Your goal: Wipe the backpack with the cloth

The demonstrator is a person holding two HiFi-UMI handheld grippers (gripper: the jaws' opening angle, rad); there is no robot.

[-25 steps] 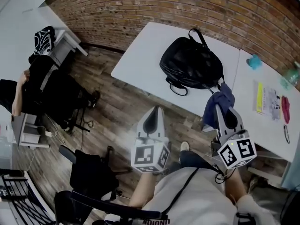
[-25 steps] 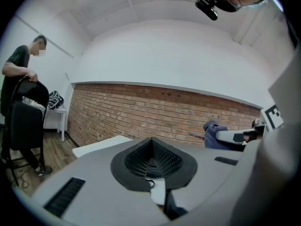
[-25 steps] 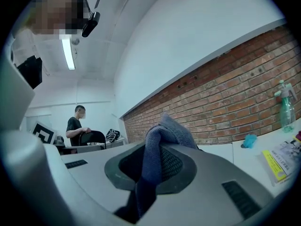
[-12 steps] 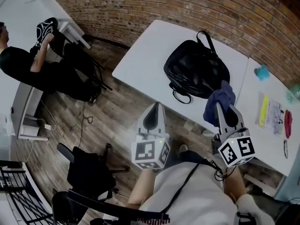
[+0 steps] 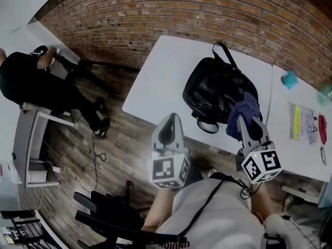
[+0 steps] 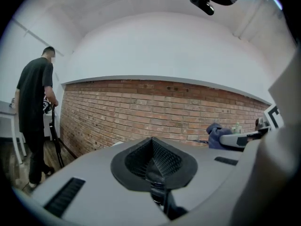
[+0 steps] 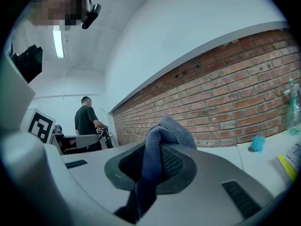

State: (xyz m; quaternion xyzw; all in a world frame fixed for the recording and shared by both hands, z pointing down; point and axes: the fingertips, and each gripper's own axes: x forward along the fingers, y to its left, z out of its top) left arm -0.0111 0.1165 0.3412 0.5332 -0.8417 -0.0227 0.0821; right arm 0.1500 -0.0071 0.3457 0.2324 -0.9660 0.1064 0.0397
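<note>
A black backpack (image 5: 220,95) lies on the white table (image 5: 161,77) in the head view, its handle toward the brick wall. My right gripper (image 5: 243,119) is shut on a blue cloth (image 5: 243,113), which bunches up over the backpack's near right edge. In the right gripper view the blue cloth (image 7: 157,154) hangs pinched between the jaws. My left gripper (image 5: 168,122) is held over the floor, short of the table's near edge, left of the backpack. It is shut with nothing in it, as the left gripper view (image 6: 153,166) shows.
A second white table (image 5: 301,139) at the right carries a teal object (image 5: 289,80), a yellow-edged leaflet (image 5: 305,123) and a red item (image 5: 322,125). A person in black (image 5: 31,84) stands at a desk at the far left. A black chair (image 5: 111,214) is near my feet.
The head view has shifted, so the table and backpack sit slightly lower and nearer the grippers. The person at the left has stood up and moved. Both grippers keep their hold.
</note>
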